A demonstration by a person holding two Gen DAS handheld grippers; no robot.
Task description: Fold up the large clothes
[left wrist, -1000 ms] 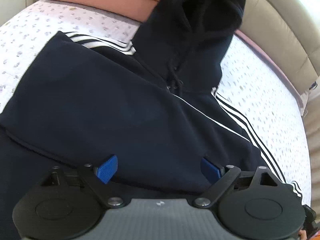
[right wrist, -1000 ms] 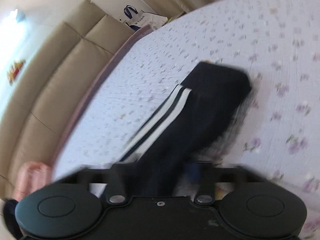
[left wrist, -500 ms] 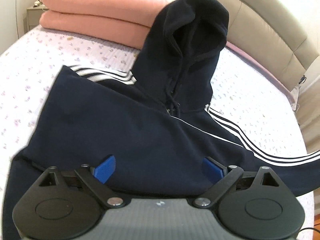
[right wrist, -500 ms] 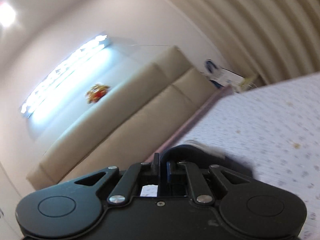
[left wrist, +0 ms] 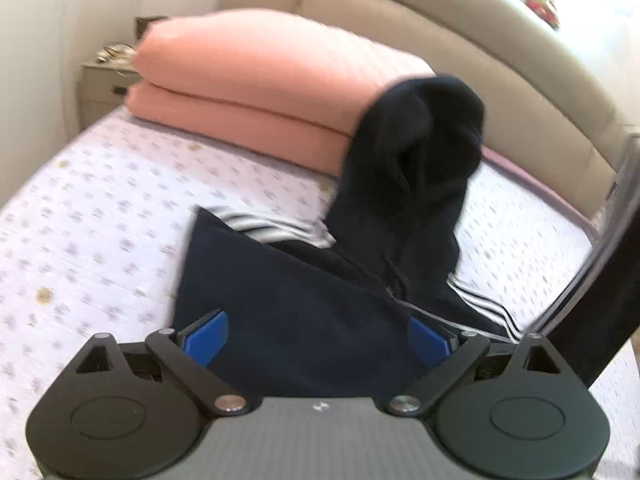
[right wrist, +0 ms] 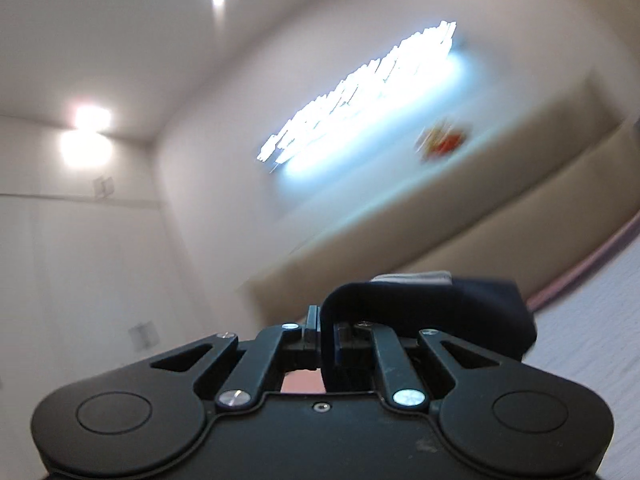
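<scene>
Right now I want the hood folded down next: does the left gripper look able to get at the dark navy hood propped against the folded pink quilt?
Probably yes. The left gripper, jaws opening with nothing between them, faces the dark navy hood across the flat hoodie body; nothing blocks the way.

Bare sheet lies open left of the hoodie; folded pink blankets block the far end.

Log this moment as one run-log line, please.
left gripper: opening, empty, above hoodie | right gripper: shut on sleeve | bed
</scene>
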